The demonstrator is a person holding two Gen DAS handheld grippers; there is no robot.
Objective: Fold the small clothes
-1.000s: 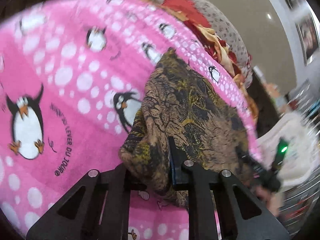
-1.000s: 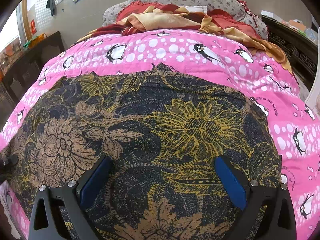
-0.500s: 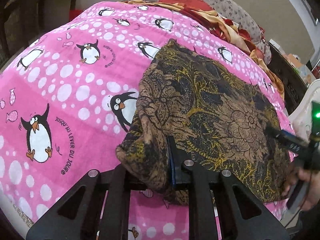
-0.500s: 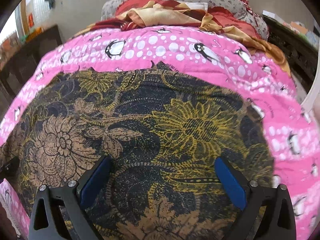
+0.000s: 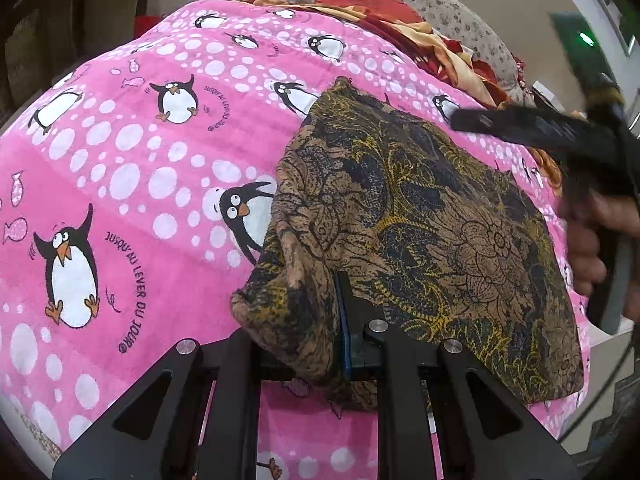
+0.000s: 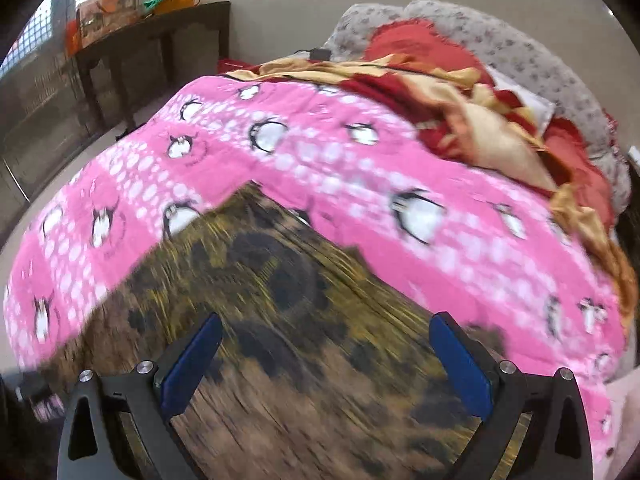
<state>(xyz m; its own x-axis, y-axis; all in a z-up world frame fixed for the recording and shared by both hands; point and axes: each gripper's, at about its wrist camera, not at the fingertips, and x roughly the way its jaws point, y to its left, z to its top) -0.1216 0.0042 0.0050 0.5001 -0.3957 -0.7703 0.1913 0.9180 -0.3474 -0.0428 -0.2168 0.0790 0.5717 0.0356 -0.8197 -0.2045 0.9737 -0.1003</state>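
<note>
A dark floral garment (image 5: 432,232) in brown, black and yellow lies spread on a pink penguin blanket (image 5: 120,168). My left gripper (image 5: 338,320) is shut on the garment's near left corner, which bunches up between its blue pads. In the right wrist view the same garment (image 6: 280,320) is motion-blurred below my right gripper (image 6: 326,364), whose jaws stand wide open with nothing between them. The right gripper (image 5: 520,124) also shows in the left wrist view, held by a hand (image 5: 588,248) above the garment's right side.
A heap of red and tan cloth (image 6: 480,120) and a grey patterned pillow (image 6: 520,52) lie at the far end of the bed. A dark wooden table (image 6: 160,48) stands beyond the bed on the left. The blanket's near edge drops off at the bottom left.
My right gripper has lifted off the garment and swung up and to the right, rolling as it went; its view is now blurred. The left gripper keeps its hold on the corner.
</note>
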